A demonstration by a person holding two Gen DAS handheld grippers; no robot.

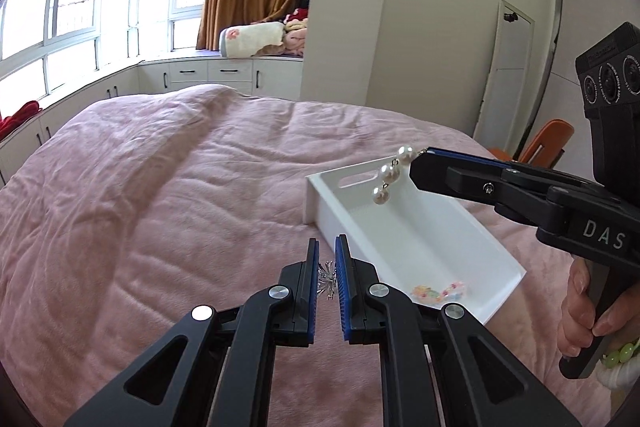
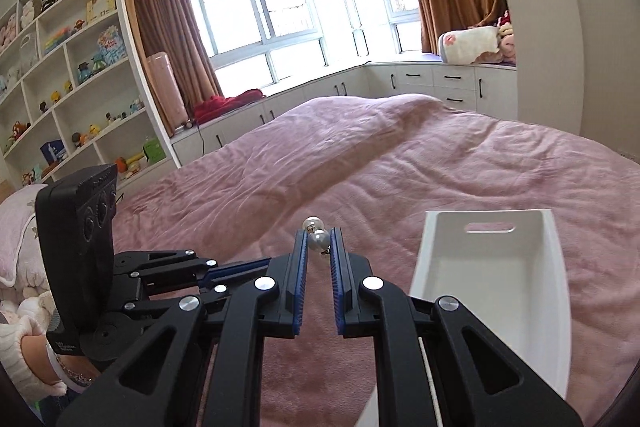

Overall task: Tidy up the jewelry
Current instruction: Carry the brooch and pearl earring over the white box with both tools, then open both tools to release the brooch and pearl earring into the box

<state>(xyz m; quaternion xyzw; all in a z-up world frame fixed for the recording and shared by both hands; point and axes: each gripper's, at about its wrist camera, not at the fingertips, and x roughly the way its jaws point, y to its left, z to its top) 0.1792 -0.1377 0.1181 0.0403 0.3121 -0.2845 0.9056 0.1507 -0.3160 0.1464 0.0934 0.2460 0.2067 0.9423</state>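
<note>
While the white tray (image 1: 416, 239) lies on the pink bedspread (image 1: 160, 187), the right hand-held gripper (image 1: 414, 169) hangs above its far end, pinching the top of a pearl drop earring (image 1: 387, 174). Three pearls dangle in a short chain from the fingertips, the lowest one over the tray's inside, near the end wall with the slot handle. From the right wrist view, the right hand-held gripper (image 2: 319, 247) has its blue pads (image 2: 301, 267) closed to a narrow gap on the earring (image 2: 318, 239), one pearl between them and another poking out past the tips; the tray (image 2: 496, 267) sits just to the right on the bedspread (image 2: 360, 167).

To the left of the tray, the left hand-held gripper (image 1: 327, 259) sits low over the bedspread, its blue-padded fingers (image 1: 342, 267) nearly together and pinching a small silver spiky ornament (image 1: 327, 277), a sparkly cluster whose exact kind is hard to tell. Inside the tray's near corner lies a pastel beaded bracelet (image 1: 440, 291) in pink, yellow and pale green. The person's right hand (image 1: 584, 315) grips the pistol handle, a green bead bracelet (image 1: 624, 353) on the wrist.
</note>
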